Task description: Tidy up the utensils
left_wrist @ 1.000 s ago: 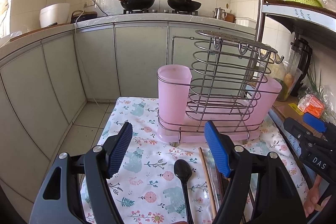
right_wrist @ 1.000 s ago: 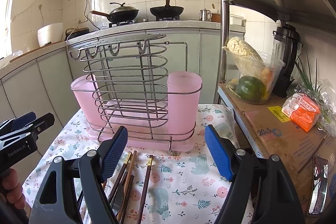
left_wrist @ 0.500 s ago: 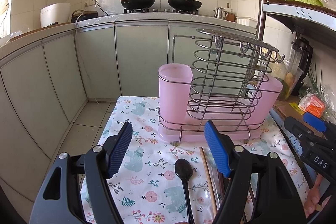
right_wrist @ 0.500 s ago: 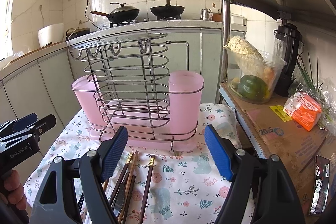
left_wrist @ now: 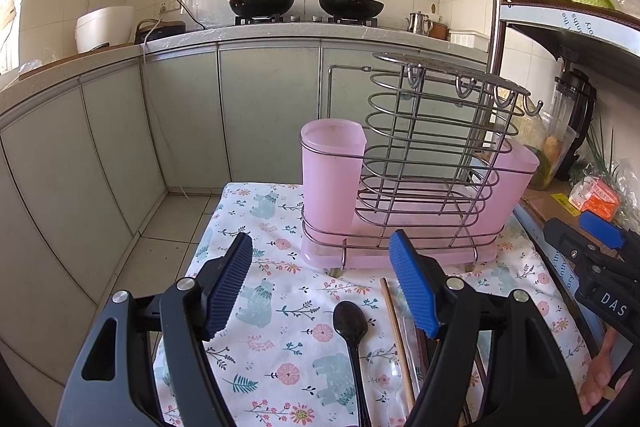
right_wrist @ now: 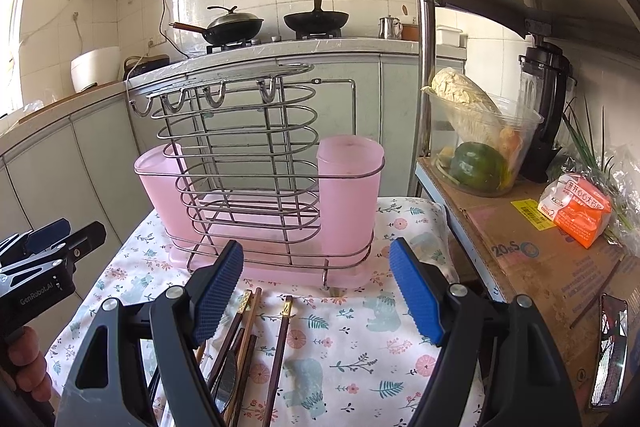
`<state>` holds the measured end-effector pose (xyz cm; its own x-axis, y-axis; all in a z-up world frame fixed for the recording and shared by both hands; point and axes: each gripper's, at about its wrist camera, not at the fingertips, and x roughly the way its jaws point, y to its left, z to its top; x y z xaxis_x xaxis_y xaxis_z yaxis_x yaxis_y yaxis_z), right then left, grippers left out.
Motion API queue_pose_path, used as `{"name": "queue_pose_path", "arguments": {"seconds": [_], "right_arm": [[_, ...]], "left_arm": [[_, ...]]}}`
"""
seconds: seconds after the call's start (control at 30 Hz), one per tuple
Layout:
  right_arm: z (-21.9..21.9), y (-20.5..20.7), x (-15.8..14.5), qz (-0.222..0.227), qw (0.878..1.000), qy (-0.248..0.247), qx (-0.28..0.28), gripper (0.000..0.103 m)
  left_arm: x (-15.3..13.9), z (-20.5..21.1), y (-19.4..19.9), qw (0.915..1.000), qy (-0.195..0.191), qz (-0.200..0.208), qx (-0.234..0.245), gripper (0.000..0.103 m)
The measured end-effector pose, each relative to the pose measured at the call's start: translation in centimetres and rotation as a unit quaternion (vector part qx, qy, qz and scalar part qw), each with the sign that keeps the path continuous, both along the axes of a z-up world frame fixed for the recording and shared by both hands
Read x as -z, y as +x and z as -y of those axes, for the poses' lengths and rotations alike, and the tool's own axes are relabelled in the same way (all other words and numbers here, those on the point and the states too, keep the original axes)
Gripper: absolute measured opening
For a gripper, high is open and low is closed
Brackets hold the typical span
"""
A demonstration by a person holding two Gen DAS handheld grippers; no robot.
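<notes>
- Two grippers, both with fingers spread wide and holding nothing: your left gripper (left_wrist: pixel 320 283) and right gripper (right_wrist: pixel 316 287) hover over the floral cloth (left_wrist: pixel 280 291), so either one is free to pick.
- Between your left fingers lies the black spoon (left_wrist: pixel 352 323), bowl pointing ahead; a wooden chopstick (left_wrist: pixel 394 323) lies just inside the right-hand pad.
- By your right gripper's left-hand pad, the bundled chopsticks (right_wrist: pixel 244 331) lie handles forward.
- Ahead of both fingertips stands the wire rack (right_wrist: pixel 248 163) with its pink cups (right_wrist: pixel 348 195), probably the utensils' destination.

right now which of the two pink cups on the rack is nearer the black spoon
The narrow pink cup at the rack's left end in the left wrist view; the black spoon lies just before it. The wide pink cup stands at the opposite end.
</notes>
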<state>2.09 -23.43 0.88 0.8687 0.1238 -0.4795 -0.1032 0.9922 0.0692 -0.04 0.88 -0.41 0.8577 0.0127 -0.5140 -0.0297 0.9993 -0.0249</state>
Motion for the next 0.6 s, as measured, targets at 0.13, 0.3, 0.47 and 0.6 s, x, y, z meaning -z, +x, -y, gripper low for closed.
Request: {"name": "queue_pose_path", "arguments": {"seconds": [0.13, 0.3, 0.47, 0.6], "right_arm": [[0.0, -0.1, -0.1, 0.002, 1.0, -0.001, 0.001, 0.074], [-0.1, 0.0, 0.0, -0.002, 1.0, -0.003, 0.002, 0.074], [0.1, 0.2, 0.3, -0.014, 1.0, -0.001, 0.002, 0.074], [0.4, 0.9, 0.9, -0.044, 0.999, 0.007, -0.009, 0.074]], "left_arm": [[0.0, 0.0, 0.0, 1.0, -0.001, 0.0, 0.0, 0.071], [0.2, -0.1, 0.0, 1.0, -0.001, -0.002, 0.0, 0.071], [0.5, -0.4, 0.3, 1.0, 0.0, -0.009, 0.003, 0.071], [0.7, -1.0, 0.6, 0.9997, -0.005, -0.021, 0.013, 0.071]]}}
